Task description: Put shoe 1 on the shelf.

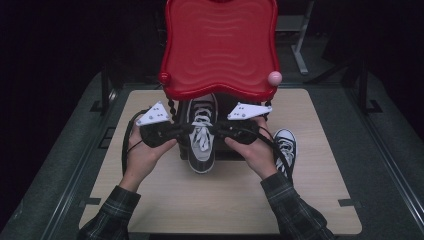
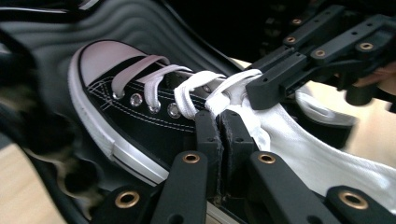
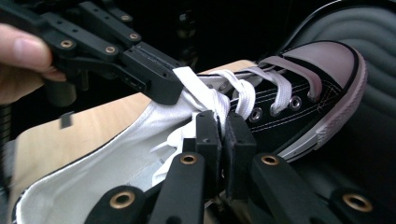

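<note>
A black canvas sneaker with a white toe cap and white laces sits mid-table, toe pointing away from me. My left gripper comes at it from the left, my right gripper from the right. In the left gripper view, the left gripper is shut on a strand of white lace above the tongue. The right gripper is shut on another lace strand in its own view. The two sets of jaws are close together over the lacing.
A large red wavy moulded plastic piece with a pink ball at its corner overhangs the shoe from behind. A second matching sneaker lies to the right on the wooden tabletop. Dark floor surrounds the table.
</note>
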The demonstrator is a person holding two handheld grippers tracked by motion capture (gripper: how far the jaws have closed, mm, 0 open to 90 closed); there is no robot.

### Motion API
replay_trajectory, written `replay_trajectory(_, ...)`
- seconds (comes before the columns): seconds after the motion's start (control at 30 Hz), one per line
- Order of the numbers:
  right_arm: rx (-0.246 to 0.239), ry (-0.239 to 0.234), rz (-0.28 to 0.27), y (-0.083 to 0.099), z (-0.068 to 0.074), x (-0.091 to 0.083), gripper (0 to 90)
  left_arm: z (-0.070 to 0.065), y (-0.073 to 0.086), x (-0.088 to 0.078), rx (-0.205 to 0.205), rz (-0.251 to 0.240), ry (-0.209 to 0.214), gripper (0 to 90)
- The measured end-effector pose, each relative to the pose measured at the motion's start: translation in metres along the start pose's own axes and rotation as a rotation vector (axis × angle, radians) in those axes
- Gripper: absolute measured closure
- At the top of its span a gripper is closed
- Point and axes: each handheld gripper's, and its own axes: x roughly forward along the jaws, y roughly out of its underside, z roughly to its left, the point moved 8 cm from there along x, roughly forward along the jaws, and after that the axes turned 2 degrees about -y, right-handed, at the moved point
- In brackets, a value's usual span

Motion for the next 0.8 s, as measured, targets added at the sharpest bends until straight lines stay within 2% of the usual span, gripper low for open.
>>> replay_trajectory(0.07, 0.000, 0.016, -0.009, -0.002, -0.006, 0.006, 85.8, 0.006, 0.000, 0.003, -0.001, -0.012, -0.033, 87.2)
replay_trajectory(0.23, -0.014, 0.064, -0.008, -0.004, -0.015, 0.018, 85.9, 0.016, 0.003, 0.011, -0.015, -0.019, -0.080, 87.3)
replay_trajectory(0.5, -0.007, 0.074, 0.007, 0.003, -0.017, 0.029, 85.7, 0.021, 0.013, 0.015, -0.032, 0.002, -0.083, 87.0)
replay_trajectory(0.6, 0.003, 0.073, 0.007, 0.006, -0.016, 0.031, 85.5, 0.021, 0.017, 0.016, -0.046, -0.007, -0.075, 86.3)
replay_trajectory(0.67, 0.016, 0.069, 0.003, 0.007, -0.016, 0.031, 85.4, 0.021, 0.017, 0.015, -0.050, -0.003, -0.073, 81.9)
replay_trajectory(0.7, 0.015, 0.070, 0.002, 0.007, -0.016, 0.031, 85.4, 0.022, 0.016, 0.013, -0.056, -0.003, -0.076, 76.7)
replay_trajectory(0.8, 0.023, 0.067, 0.001, 0.007, -0.016, 0.031, 84.8, 0.017, 0.020, 0.007, -0.059, 0.023, -0.047, 63.9)
